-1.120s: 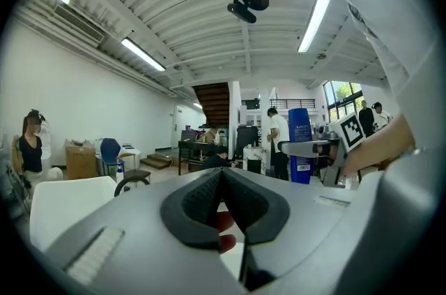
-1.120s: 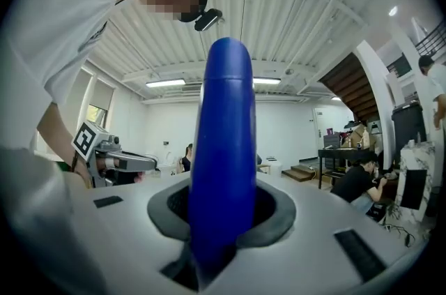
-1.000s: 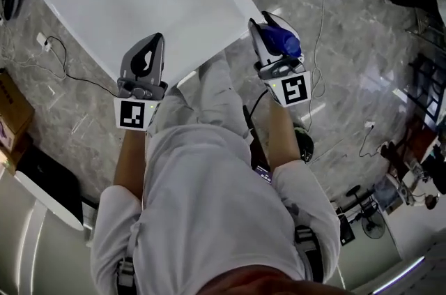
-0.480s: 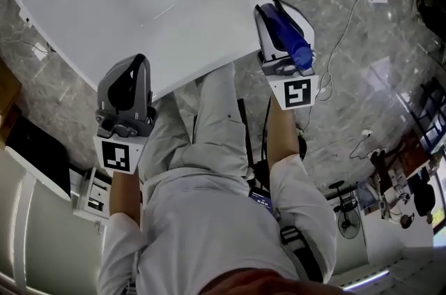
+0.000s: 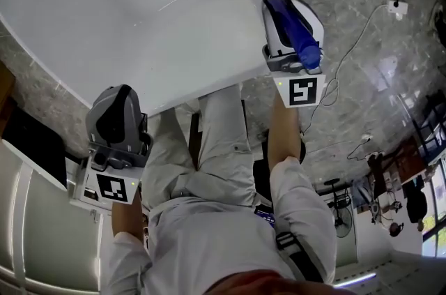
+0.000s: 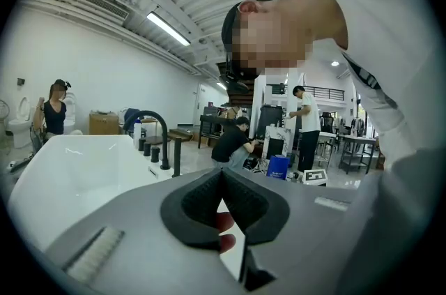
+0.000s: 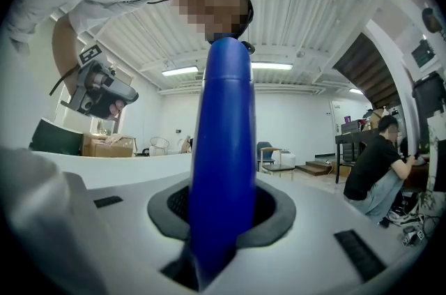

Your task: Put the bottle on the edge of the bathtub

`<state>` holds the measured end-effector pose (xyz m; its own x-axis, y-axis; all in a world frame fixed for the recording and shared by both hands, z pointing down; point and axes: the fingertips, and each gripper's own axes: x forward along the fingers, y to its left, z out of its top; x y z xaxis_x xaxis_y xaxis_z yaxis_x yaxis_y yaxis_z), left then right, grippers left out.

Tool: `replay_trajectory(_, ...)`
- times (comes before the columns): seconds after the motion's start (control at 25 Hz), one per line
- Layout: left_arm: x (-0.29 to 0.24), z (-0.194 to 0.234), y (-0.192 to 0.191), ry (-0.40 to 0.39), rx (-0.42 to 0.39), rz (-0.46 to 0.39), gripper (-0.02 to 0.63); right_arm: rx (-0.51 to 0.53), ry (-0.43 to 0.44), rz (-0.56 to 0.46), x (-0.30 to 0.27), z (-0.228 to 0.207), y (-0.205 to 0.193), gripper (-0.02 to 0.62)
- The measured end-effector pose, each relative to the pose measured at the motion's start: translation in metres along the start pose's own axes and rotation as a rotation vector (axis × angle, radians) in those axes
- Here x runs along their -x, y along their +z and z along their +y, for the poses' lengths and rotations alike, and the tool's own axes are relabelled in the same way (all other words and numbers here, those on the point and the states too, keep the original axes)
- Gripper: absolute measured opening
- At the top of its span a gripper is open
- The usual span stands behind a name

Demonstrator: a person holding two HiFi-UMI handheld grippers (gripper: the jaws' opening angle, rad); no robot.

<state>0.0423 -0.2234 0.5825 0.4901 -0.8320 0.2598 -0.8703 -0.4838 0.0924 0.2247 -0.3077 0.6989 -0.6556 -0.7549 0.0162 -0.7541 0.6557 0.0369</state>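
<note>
My right gripper [image 5: 284, 4] is shut on a blue bottle [image 5: 296, 32], just past the right-hand corner of the white bathtub [image 5: 139, 21]. In the right gripper view the bottle [image 7: 223, 147] stands tall between the dark pads [image 7: 275, 206], with the tub's rim [image 7: 104, 164] behind at the left. My left gripper [image 5: 118, 95] hangs at the tub's near edge, lower left, its jaws shut with nothing in them. In the left gripper view the left gripper [image 6: 221, 175] has its pads met at the tip, and the tub [image 6: 77, 168] lies ahead at the left.
A black faucet [image 6: 164, 140] rises from the tub's far rim. Cables and a power strip [image 5: 397, 8] lie on the marble floor at the right. A white cabinet [image 5: 28, 175] stands at the left. Several people [image 6: 235, 140] are in the room behind.
Both grippers have sunk and the tub fills more of the head view. The left gripper slid toward the lower left; the right gripper, still holding the bottle, stays by the tub's right corner.
</note>
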Motion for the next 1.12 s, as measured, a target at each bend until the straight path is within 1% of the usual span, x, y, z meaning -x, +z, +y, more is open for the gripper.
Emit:
replay_trajectory(0.2, 0.000, 0.000, -0.004, 0.000, -0.022, 0.011, -0.002, -0.018, -0.005, 0.003, -0.004, 0.003, -0.012, 0.106)
replay_trajectory(0.32, -0.002, -0.002, -0.004, -0.006, -0.018, 0.013, -0.003, -0.017, -0.004, 0.025, -0.007, 0.008, -0.021, 0.106)
replay_trajectory(0.52, -0.004, 0.000, -0.002, -0.024, -0.014, 0.016, -0.002, -0.048, 0.012, 0.064, -0.009, 0.015, -0.028, 0.109)
replay_trajectory(0.72, -0.004, 0.003, -0.005, -0.019, -0.005, 0.018, -0.002, -0.058, 0.018, 0.069, -0.007, 0.014, -0.030, 0.111)
replay_trajectory(0.76, -0.003, 0.004, -0.007, -0.018, -0.005, 0.018, -0.003, -0.057, 0.021, 0.072, -0.008, 0.015, -0.032, 0.117)
replay_trajectory(0.84, -0.002, 0.004, -0.008, -0.018, -0.004, 0.019, -0.002, -0.055, 0.023, 0.084, -0.009, 0.016, -0.034, 0.171)
replay_trajectory(0.88, -0.001, 0.004, -0.007, -0.019, -0.004, 0.019, -0.002, -0.055, 0.020, 0.089, -0.008, 0.016, -0.034, 0.183)
replay_trajectory(1.0, -0.001, 0.003, -0.005, -0.022, -0.006, 0.017, -0.002, -0.056, 0.009, 0.093, -0.007, 0.013, -0.034, 0.190)
replay_trajectory(1.12, -0.002, 0.004, -0.005, -0.025, -0.010, 0.015, -0.002, -0.049, 0.007, 0.095, -0.007, 0.013, -0.034, 0.223)
